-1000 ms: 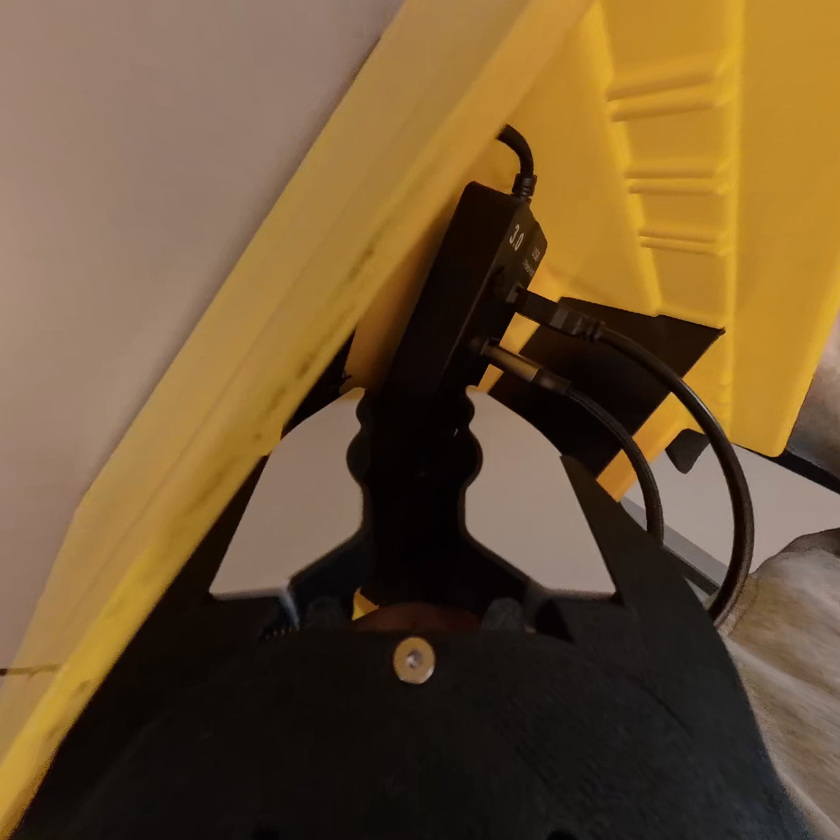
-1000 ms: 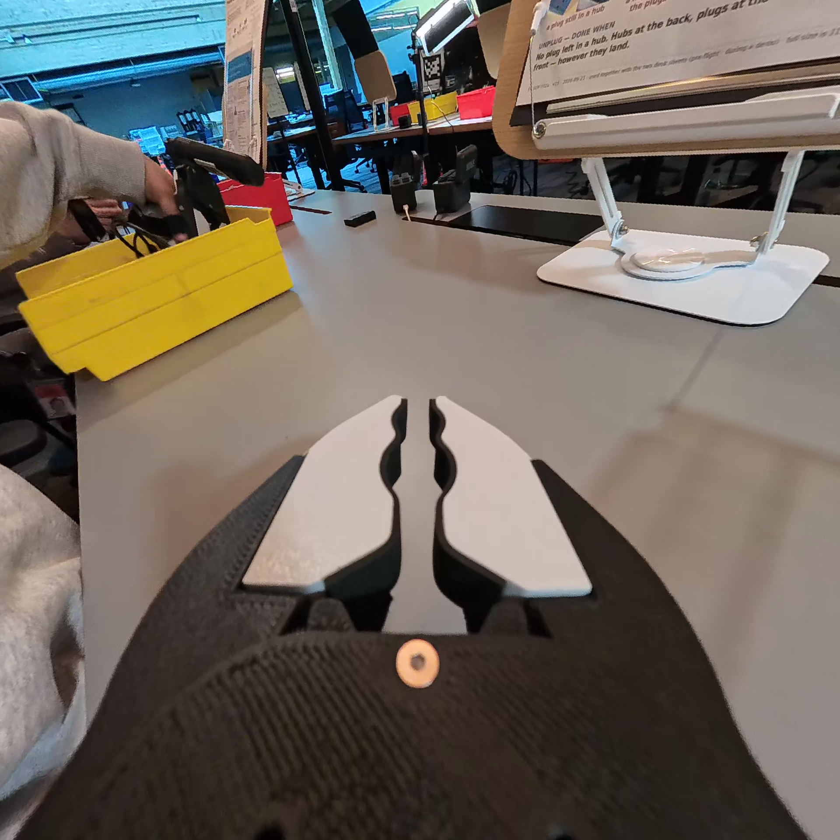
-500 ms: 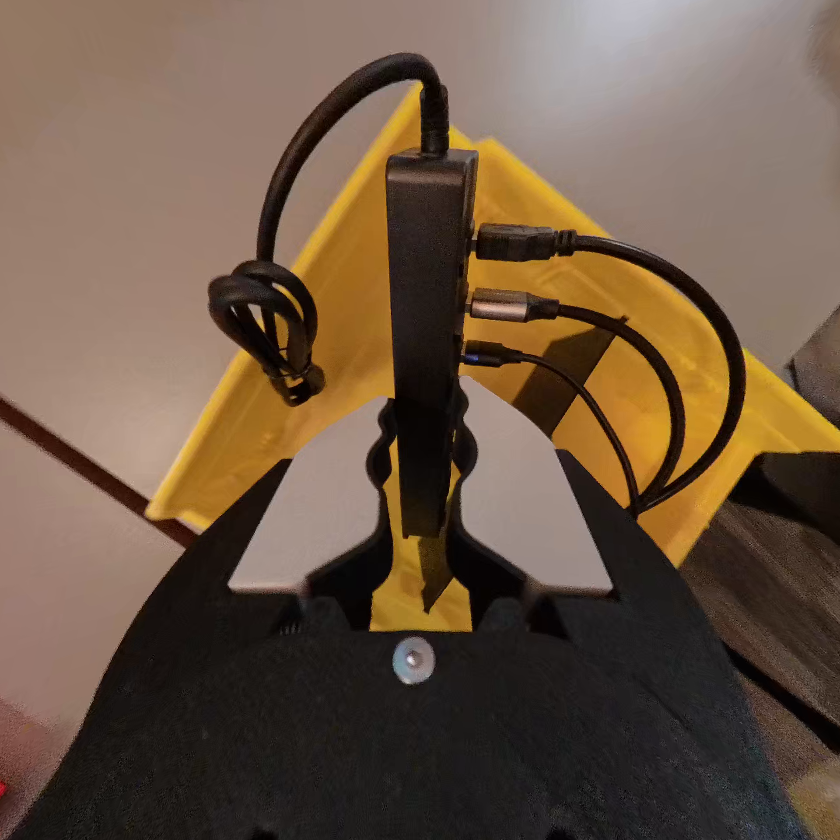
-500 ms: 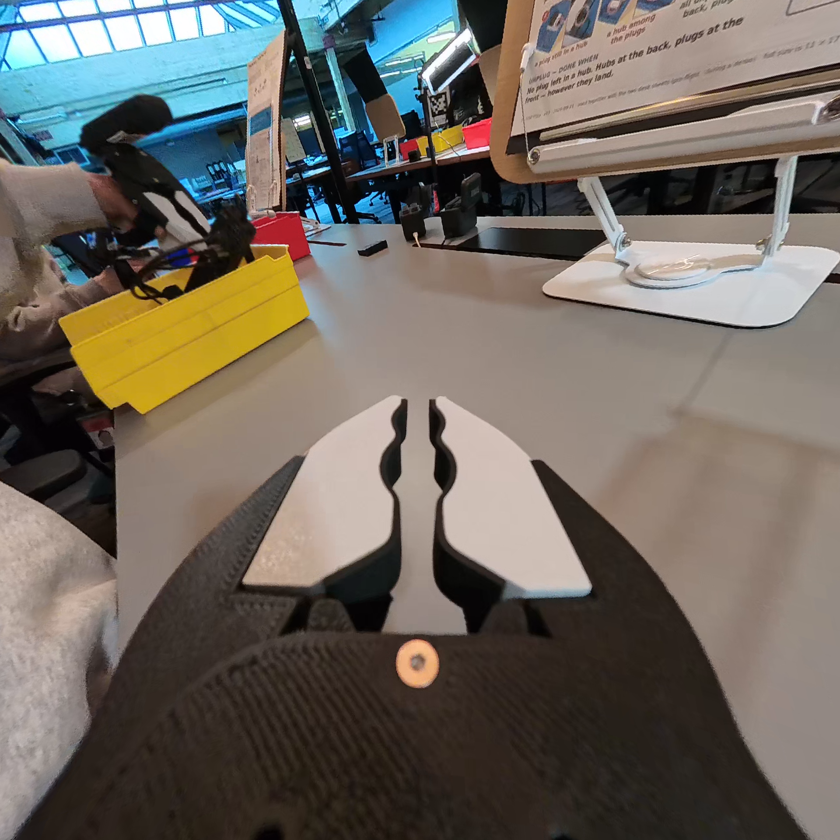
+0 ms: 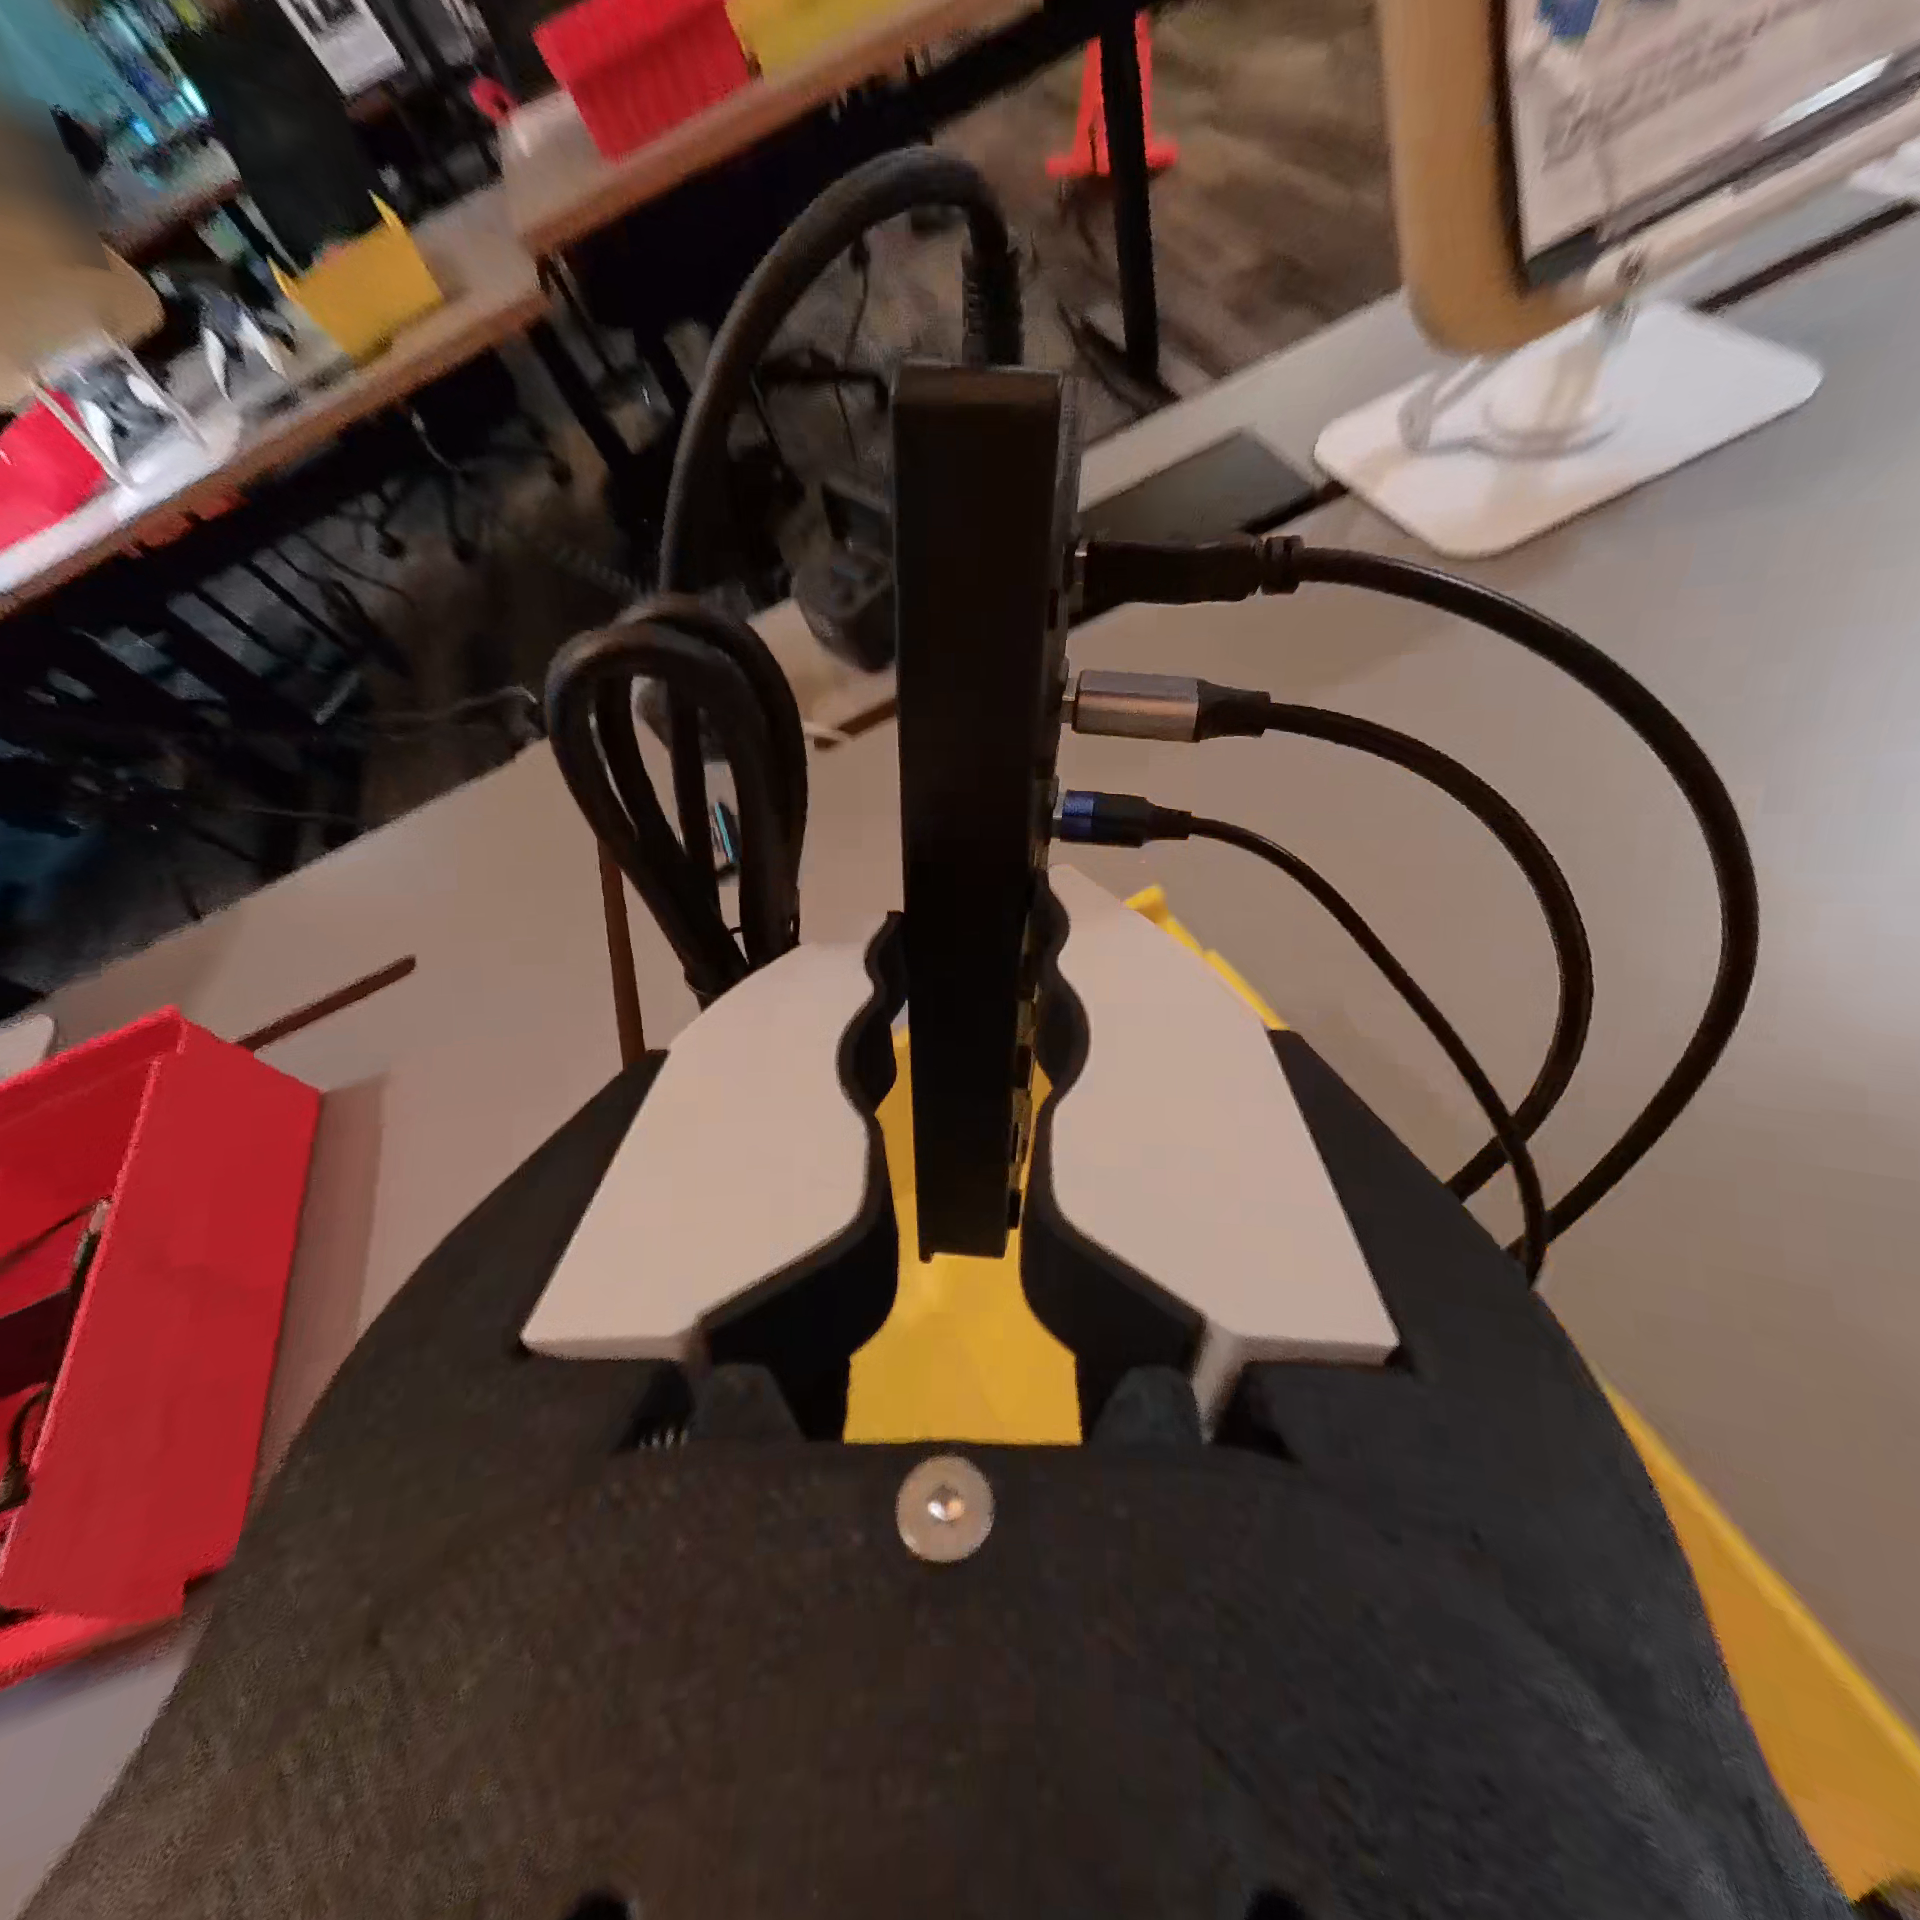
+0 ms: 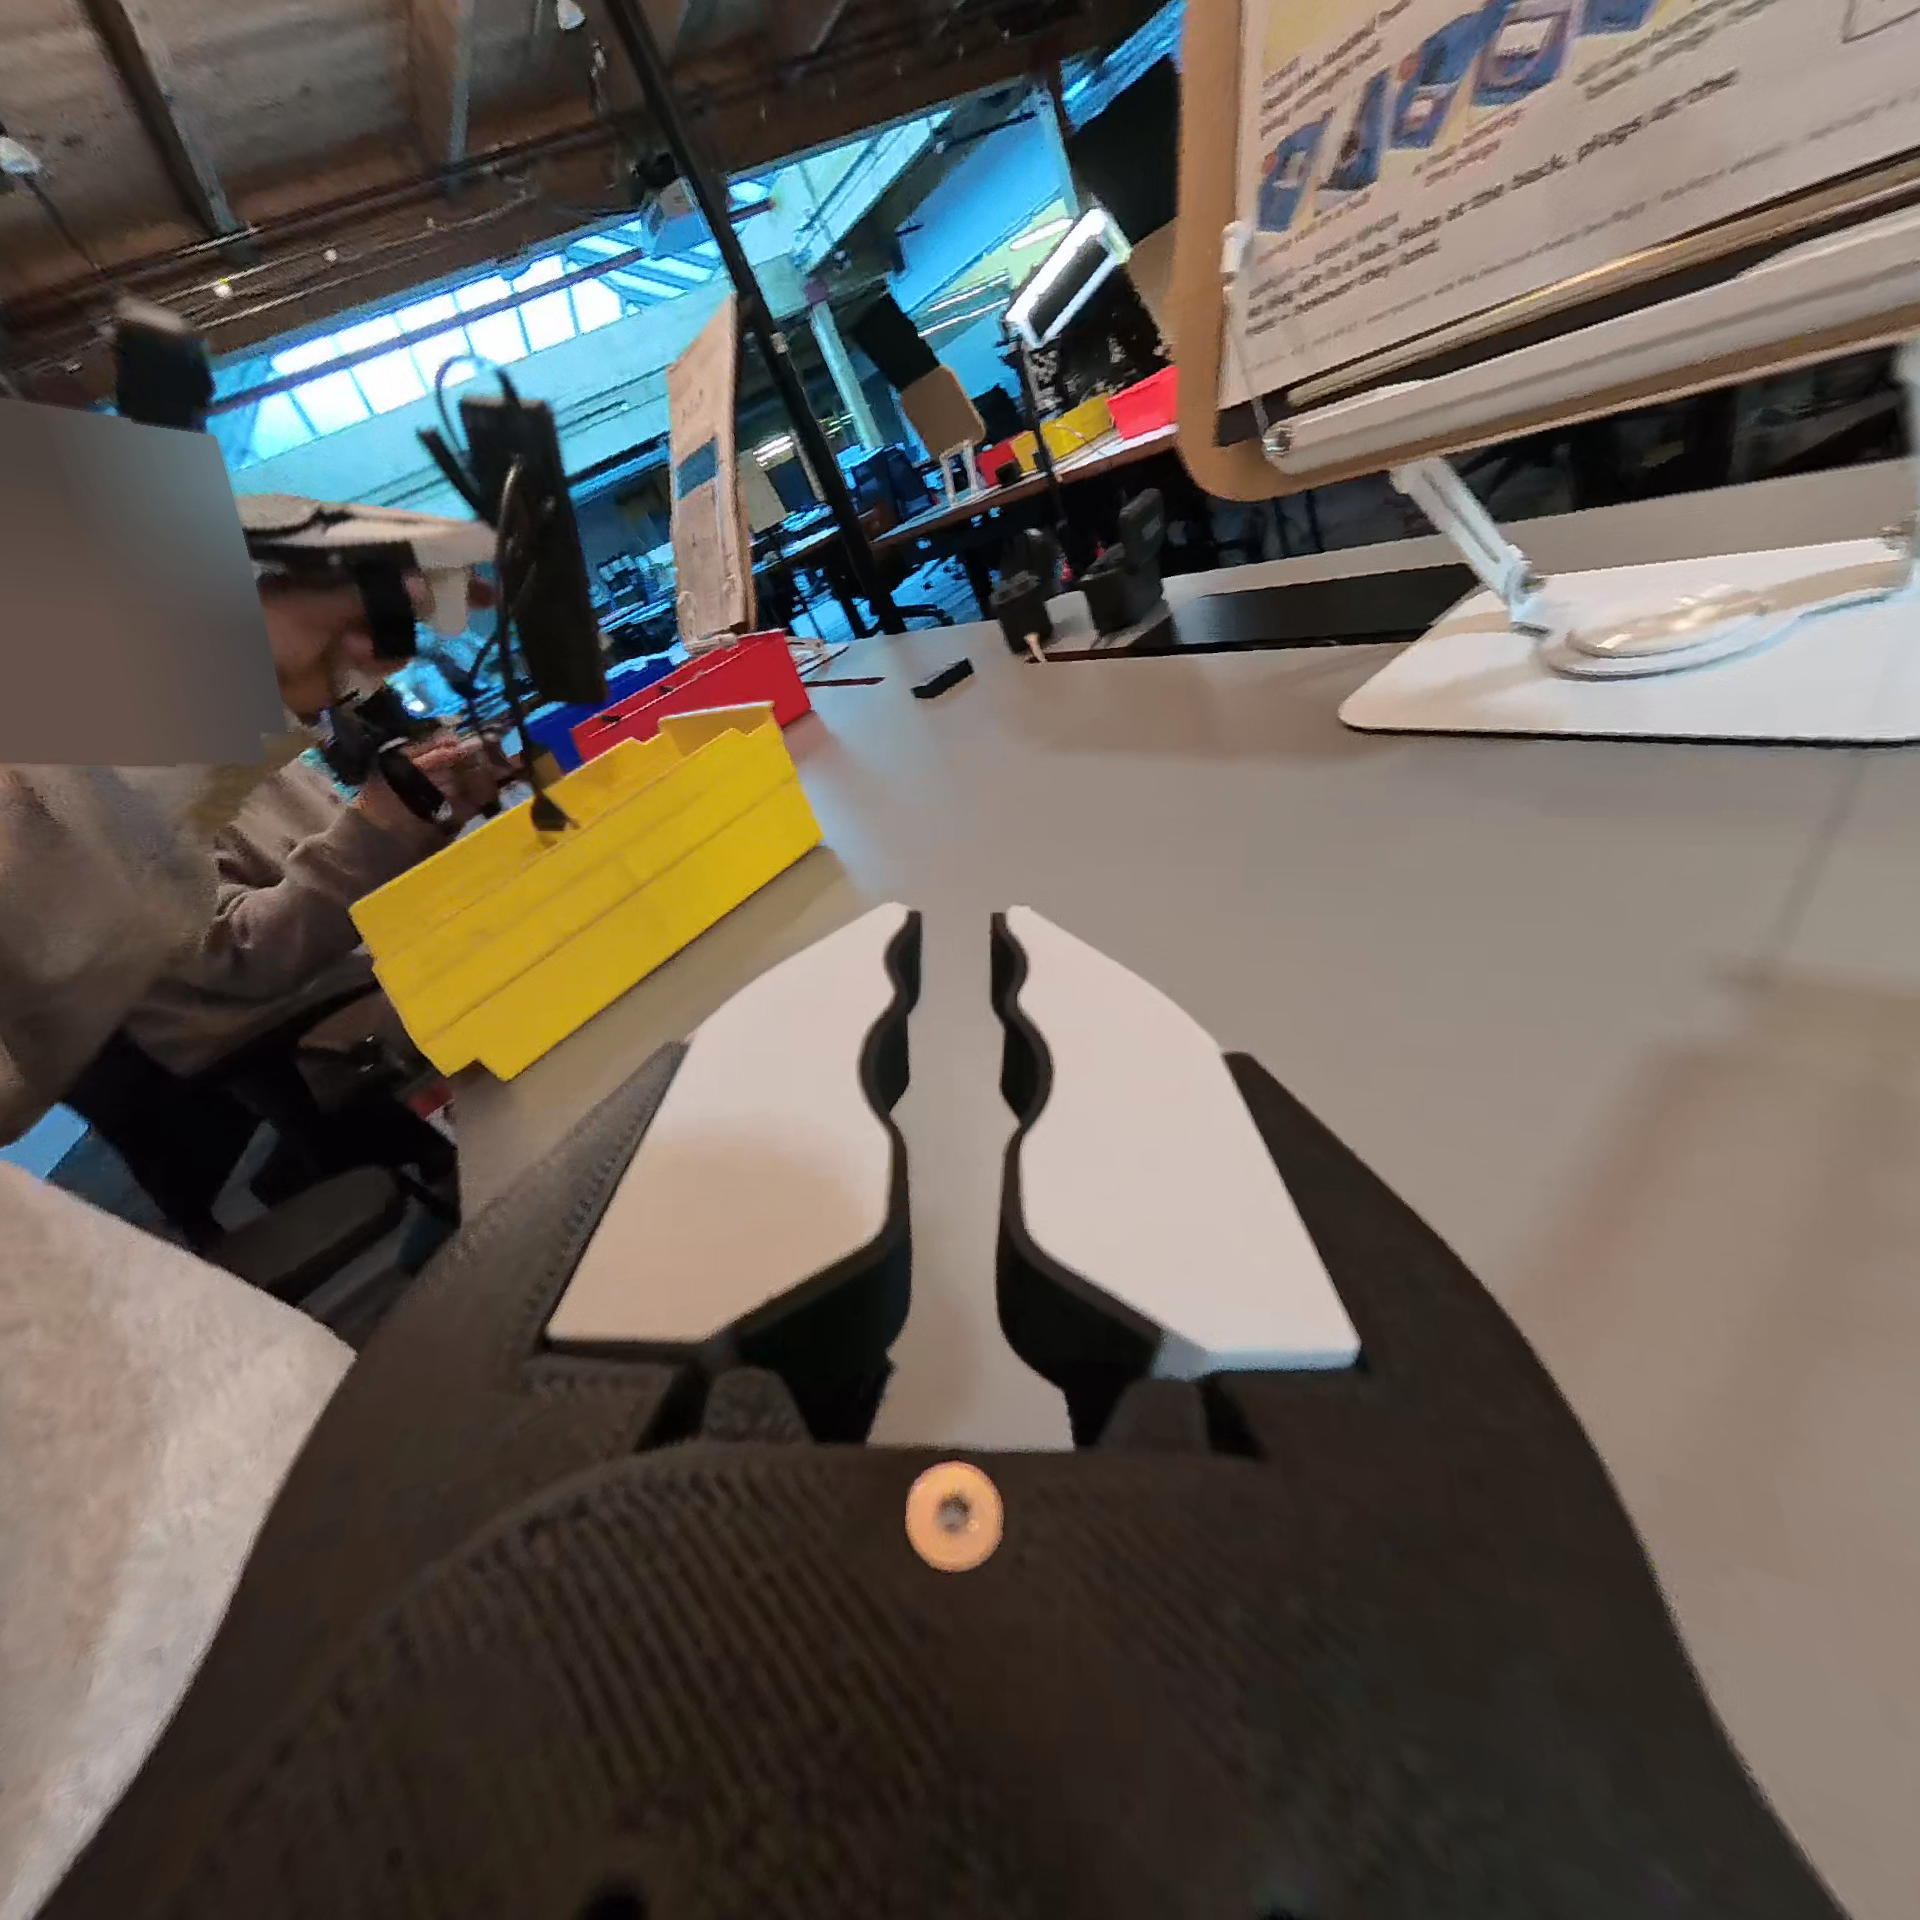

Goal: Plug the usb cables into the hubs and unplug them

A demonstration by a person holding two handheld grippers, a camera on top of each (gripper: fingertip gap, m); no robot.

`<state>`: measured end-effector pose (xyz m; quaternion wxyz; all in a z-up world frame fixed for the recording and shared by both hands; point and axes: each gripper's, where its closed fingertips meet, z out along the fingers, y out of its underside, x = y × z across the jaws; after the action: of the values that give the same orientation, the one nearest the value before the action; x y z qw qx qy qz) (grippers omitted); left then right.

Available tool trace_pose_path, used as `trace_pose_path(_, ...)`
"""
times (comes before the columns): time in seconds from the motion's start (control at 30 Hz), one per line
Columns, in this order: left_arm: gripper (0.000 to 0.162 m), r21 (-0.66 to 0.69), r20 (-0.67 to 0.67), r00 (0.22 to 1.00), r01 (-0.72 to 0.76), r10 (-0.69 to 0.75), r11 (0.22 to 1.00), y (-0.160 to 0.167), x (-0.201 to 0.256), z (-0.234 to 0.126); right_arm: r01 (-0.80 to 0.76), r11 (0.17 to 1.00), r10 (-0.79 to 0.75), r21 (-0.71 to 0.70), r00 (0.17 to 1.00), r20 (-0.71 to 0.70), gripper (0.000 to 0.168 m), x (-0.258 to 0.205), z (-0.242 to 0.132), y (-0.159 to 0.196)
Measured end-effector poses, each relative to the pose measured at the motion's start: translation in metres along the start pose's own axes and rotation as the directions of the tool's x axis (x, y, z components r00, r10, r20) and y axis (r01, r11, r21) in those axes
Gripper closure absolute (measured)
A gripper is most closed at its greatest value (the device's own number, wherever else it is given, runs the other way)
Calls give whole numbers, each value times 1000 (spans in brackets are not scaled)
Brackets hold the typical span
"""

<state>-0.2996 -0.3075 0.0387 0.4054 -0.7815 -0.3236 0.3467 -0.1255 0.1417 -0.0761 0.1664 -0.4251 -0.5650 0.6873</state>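
Note:
My left gripper [image 5: 971,920] is shut on a black USB hub [image 5: 977,727] and holds it upright above the yellow bin [image 5: 1787,1714]. Three cables are plugged into the hub's right side: a black plug [image 5: 1174,571], a grey metal plug [image 5: 1143,707] and a blue plug [image 5: 1112,816]. They hang down to the right into the bin. The hub's own cable arcs from its top to a tied coil [image 5: 675,790] on the left. My right gripper [image 6: 954,920] is shut and empty, low over the grey table [image 6: 1351,987]. In the right wrist view the raised hub [image 6: 540,561] shows above the yellow bin [image 6: 603,914].
A red bin [image 5: 156,1299] sits left of the yellow one and also shows in the right wrist view [image 6: 696,696]. A white stand base [image 6: 1662,665] carrying an instruction board is at the far right. A small black item [image 6: 940,681] lies far back on the table. My right fingertips sit around 50 centimeters from my left ones.
My left gripper has lifted the hub with its three plugged cables out of the yellow bin and swung up to face across the table. The right gripper stayed shut and tilted slightly.

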Motion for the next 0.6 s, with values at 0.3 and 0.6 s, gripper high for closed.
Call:
trace_pose_path(0.3,136,374,-42,999,1,16,927,-134,70,-48,224,973,-219,-51,972,84,154,-38,10,4)
trace_pose_path(0.6,136,498,-309,951,159,3,853,-182,187,-60,278,956,-279,95,960,-1,161,-38,-19,-24)
